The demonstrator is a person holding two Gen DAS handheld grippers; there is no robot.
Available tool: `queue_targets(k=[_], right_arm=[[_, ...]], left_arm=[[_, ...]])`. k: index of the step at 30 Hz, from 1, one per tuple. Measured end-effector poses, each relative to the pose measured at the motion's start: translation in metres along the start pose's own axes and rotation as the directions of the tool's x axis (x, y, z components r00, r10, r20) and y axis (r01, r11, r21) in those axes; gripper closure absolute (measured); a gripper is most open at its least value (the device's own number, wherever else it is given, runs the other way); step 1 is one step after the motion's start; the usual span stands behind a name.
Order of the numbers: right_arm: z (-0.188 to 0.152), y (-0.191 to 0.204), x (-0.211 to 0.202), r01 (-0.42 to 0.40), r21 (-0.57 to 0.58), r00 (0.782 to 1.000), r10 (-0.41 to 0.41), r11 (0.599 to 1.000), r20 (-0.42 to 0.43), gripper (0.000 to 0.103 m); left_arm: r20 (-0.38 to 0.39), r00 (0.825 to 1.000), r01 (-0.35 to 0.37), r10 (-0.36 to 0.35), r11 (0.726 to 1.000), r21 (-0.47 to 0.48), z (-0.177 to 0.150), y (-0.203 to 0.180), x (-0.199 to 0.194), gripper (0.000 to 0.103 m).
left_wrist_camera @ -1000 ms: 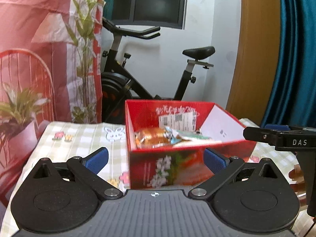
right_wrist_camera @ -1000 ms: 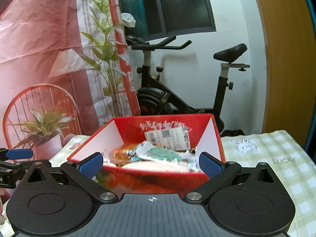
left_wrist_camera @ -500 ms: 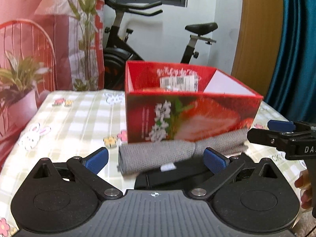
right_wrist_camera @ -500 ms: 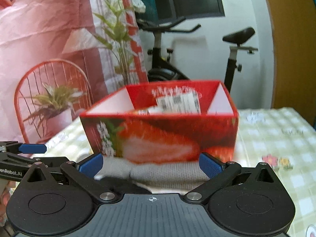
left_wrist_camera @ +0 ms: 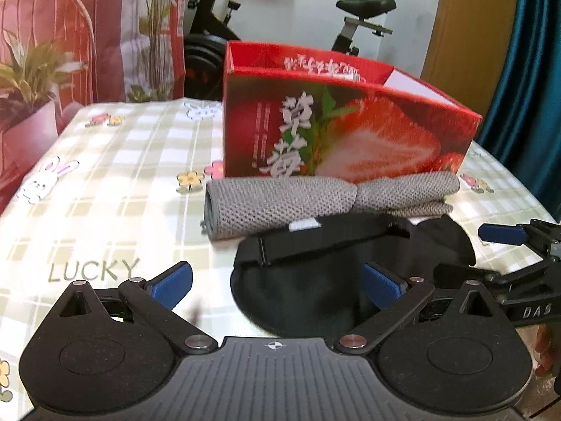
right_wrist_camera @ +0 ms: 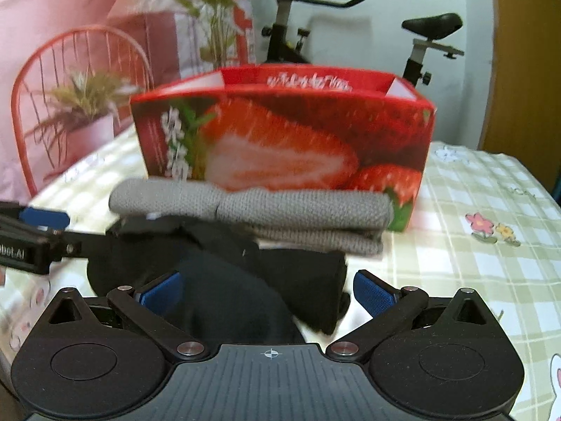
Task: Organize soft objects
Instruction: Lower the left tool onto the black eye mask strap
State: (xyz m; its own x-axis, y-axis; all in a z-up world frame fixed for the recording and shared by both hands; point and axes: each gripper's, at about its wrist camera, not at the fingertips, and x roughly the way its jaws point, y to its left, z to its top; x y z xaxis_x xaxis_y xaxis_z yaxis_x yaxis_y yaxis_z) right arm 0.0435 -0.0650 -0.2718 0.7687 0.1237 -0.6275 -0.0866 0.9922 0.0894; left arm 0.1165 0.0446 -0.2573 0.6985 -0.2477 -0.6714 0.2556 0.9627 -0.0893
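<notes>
1. A checked cloth with rabbits is covering the bench point(left_wrist_camera: 115, 161); an exercise bike point(left_wrist_camera: 354, 17) is standing at 12 o'clock behind the strawberry box point(left_wrist_camera: 343, 133).
2. The grey towel point(left_wrist_camera: 315, 200) and black cap point(left_wrist_camera: 326, 270) are lying before the box.
3. The left gripper point(left_wrist_camera: 277, 286) and right gripper point(right_wrist_camera: 268, 296) are both gaping wide, holding nothing.

Beyond my worktop point(left_wrist_camera: 105, 161), with its green-checked cloth of rabbits, flowers and the word LUCKY, an exercise bike point(left_wrist_camera: 354, 17) stands against the white wall. A pink backdrop point(right_wrist_camera: 70, 10) (printed with a red chair and plants) hangs left, and a teal curtain point(left_wrist_camera: 533, 70) right.

Red box point(left_wrist_camera: 336, 129) contents out of sight
</notes>
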Motion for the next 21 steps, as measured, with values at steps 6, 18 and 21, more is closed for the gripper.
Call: queue_targets(k=[6,18,21], right_arm=[[-0.005,0.003,0.008,0.010,-0.016,0.999,-0.010,1.000,-0.033,0.000],[-0.013,0.004,0.013,0.065,-0.026,0.990,-0.068,0.998,-0.120,0.000],[-0.015,0.001,0.009,0.077,-0.002,0.987,-0.077,0.997,-0.139,0.000]], left_arm=[[-0.042,0.999,-0.014,0.014,1.000,-0.002,-0.009,0.002,0.010,0.000],[-0.075,0.995,-0.057,0.058,0.998,0.008,-0.016,0.006,0.021,0.000],[-0.072,0.995,-0.068,0.069,0.997,0.024,-0.017,0.004,0.024,0.000]])
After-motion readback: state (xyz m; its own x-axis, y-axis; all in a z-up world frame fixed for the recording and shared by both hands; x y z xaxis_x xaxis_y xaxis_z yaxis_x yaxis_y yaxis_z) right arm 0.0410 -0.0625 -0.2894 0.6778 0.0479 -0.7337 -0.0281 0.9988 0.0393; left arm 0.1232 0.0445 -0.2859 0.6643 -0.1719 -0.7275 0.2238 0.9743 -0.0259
